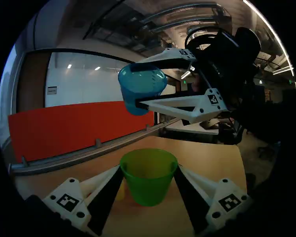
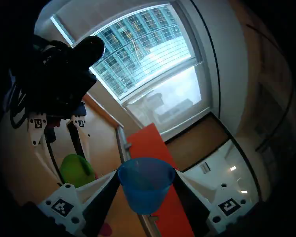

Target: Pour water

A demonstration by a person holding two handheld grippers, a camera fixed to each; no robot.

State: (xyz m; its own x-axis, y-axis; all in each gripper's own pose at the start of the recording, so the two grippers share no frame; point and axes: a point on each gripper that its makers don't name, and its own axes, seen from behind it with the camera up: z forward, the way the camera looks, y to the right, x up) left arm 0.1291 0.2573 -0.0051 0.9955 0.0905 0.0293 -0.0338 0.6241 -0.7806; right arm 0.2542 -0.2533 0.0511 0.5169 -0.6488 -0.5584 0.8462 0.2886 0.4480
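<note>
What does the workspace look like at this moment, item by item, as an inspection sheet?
Surface: wooden table.
Job's things: green cup upright, low at the table; blue cup held higher in the air, tilted; water cannot be made out.
Clutter: small yellow thing beside the green cup, too blurred to name.
Grippers: left gripper shut on the green cup; right gripper shut on the blue cup.
Cables: dark loop above the right gripper, possibly a cable.
Surroundings: orange wall panel, large window, ceiling lights.
</note>
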